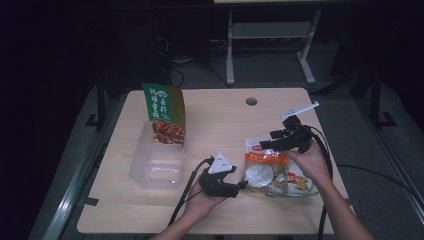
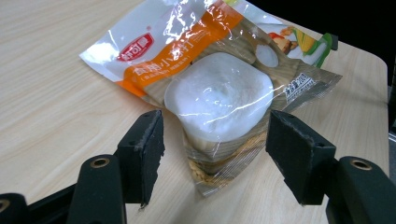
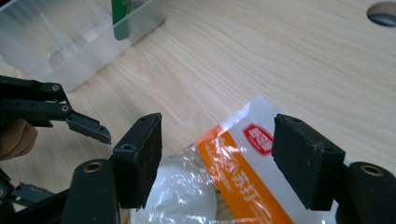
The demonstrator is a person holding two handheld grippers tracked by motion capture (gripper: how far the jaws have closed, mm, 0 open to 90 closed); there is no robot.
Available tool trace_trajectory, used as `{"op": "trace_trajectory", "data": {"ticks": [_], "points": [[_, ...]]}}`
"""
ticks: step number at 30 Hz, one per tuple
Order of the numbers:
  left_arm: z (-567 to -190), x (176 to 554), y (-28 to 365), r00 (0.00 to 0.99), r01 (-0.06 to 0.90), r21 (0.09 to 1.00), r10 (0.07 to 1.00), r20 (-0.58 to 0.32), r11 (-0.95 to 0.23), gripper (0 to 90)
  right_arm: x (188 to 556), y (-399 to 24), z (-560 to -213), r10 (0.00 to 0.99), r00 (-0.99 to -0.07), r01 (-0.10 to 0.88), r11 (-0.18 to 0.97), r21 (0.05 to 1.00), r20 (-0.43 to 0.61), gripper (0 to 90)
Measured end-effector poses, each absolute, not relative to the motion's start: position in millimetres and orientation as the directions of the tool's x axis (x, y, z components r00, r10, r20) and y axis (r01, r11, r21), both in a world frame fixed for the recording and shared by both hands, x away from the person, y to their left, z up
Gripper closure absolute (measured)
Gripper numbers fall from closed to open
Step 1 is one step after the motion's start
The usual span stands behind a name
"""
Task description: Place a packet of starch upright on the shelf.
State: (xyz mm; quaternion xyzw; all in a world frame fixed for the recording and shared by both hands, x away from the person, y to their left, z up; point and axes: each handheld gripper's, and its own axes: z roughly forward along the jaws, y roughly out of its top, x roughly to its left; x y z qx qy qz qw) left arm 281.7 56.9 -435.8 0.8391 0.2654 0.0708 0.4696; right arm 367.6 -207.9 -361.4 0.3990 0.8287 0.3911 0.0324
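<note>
Dark room, light wood table (image 1: 215,120) with a round hole (image 1: 251,101) near the far edge. Snack bag (image 1: 272,172) lies flat at the front right: clear crinkly plastic, orange band, red logo on a white corner, big white round lump showing through, food print at one end. Left gripper (image 1: 239,185) sits at the bag's near-left end, jaws spread; in the left gripper view the bag's (image 2: 219,93) end lies between them, pads not pressing. Right gripper (image 1: 265,143) is over the bag's far end, jaws spread too, bag's (image 3: 233,182) logo corner below the gap, no pinch seen. Clear tub (image 1: 157,160) at the left holds a green pouch (image 1: 165,112) standing upright at its far end; rest of the tub bare. Bag lies near the right table edge, well apart from the tub. Open wood between tub and bag and across the far half.
</note>
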Motion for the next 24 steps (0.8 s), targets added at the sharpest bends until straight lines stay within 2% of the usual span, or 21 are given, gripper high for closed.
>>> {"op": "trace_trajectory", "data": {"ticks": [12,24], "points": [[-444.8,294.1,42.0,0.845,0.4,0.808,0.515,-0.143,-0.432,43.7,355.8,-237.6,-378.2,0.73,-0.634,0.678,0.368,0.636,0.255,33.3],[-451.8,302.2,33.0,0.83,0.429,0.788,0.538,-0.149,-0.442,39.2,348.4,-260.2,-399.2,0.772,-0.585,0.72,0.352,0.598,0.249,34.9]]}}
